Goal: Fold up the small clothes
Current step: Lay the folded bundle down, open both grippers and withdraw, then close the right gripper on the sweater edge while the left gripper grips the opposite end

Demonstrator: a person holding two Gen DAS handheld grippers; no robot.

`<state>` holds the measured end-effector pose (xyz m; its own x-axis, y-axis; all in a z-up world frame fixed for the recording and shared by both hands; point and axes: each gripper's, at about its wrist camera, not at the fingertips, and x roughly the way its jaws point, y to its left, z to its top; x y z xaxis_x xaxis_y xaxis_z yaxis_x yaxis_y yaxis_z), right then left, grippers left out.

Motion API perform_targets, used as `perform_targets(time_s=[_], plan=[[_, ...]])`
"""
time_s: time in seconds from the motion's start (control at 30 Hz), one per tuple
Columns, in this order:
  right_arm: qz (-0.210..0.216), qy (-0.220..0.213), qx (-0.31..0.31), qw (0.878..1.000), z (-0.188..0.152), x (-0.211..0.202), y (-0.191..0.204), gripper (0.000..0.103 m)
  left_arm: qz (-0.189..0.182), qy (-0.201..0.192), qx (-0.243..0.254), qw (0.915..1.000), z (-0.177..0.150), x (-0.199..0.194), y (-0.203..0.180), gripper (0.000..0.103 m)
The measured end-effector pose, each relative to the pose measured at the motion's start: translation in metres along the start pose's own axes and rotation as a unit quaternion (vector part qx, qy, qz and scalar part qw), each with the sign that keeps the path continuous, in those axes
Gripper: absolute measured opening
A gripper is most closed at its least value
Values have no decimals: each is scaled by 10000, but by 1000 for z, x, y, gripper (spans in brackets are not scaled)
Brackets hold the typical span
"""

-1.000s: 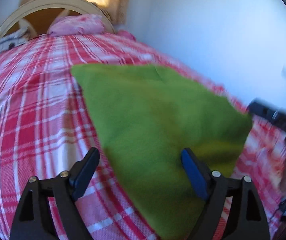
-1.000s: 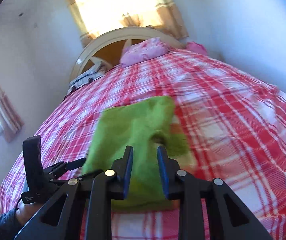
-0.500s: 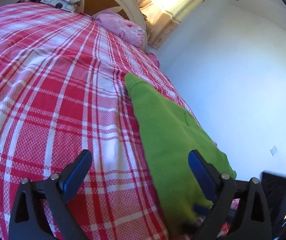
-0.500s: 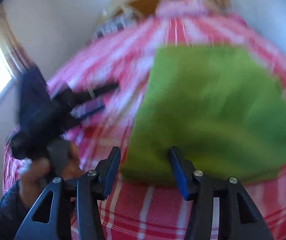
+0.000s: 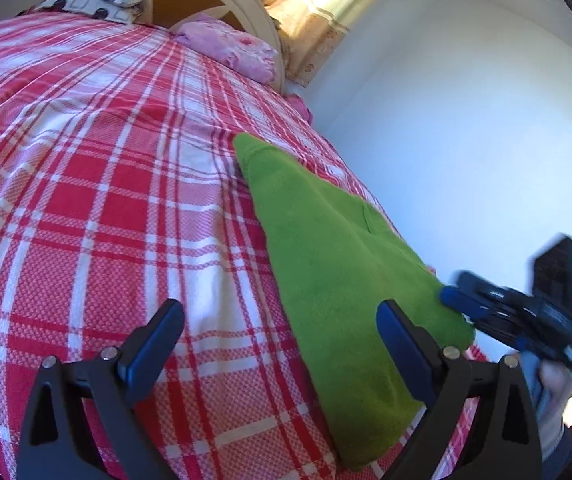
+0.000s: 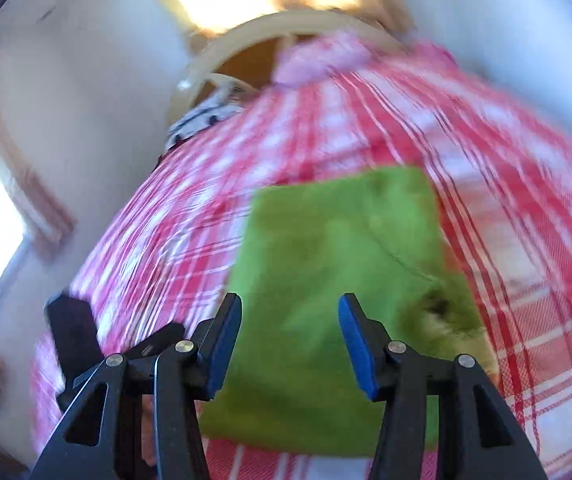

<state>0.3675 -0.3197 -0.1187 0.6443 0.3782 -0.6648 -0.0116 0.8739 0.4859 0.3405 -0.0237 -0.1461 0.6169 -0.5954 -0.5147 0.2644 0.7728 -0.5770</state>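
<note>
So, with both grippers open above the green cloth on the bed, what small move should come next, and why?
Probably lower the right gripper onto the near edge of the green cloth and close on it. Its jaws are open with the cloth lying flat between them, and the left gripper is also open, holding nothing.

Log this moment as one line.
left gripper: open | right gripper: open | green cloth: folded, flat on plaid bedspread, unheld
</note>
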Motion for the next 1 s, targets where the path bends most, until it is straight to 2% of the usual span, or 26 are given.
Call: perform_targets(time_s=[0.07,0.1,0.2,0.27,0.3,0.33,0.4,0.5,0.57,0.73,0.8,1.0], plan=[[-56,307,327,9990,-5,19,-28,42,27,56,150,9999,-2,1,-6,99],[12,286,342,9990,-8,22,-35,35,66,83,218,9997,-2,2,-8,99],[188,136,299,9993,-13,15,-36,35,168,261,374,9988,-3,9,-14,101],[153,46,256,9995,-14,4,-30,36,305,336,420,9981,-4,12,-15,101],[92,-50,136,9999,-15,-3,-25,41,403,388,444,9974,-4,14,-16,101],[30,-167,-53,9998,-17,-11,-19,53,508,434,475,9966,-5,16,-17,101],[-201,-355,-450,9982,-22,-21,-8,63,692,506,599,9945,-6,20,-22,103],[-831,-593,-965,9901,-27,-26,0,63,950,577,830,9903,-10,24,-30,103],[-777,-486,-853,9921,-25,-22,-8,63,1047,580,907,9887,-11,24,-33,103],[-750,181,-259,9967,-29,13,-47,63,1081,612,947,9877,-12,25,-33,103],[-614,24,-262,9978,-33,10,-51,63,1145,629,1011,9863,-12,28,-35,103],[-579,64,-393,9975,-34,6,-51,63,1213,723,1086,9840,-12,33,-38,103]])
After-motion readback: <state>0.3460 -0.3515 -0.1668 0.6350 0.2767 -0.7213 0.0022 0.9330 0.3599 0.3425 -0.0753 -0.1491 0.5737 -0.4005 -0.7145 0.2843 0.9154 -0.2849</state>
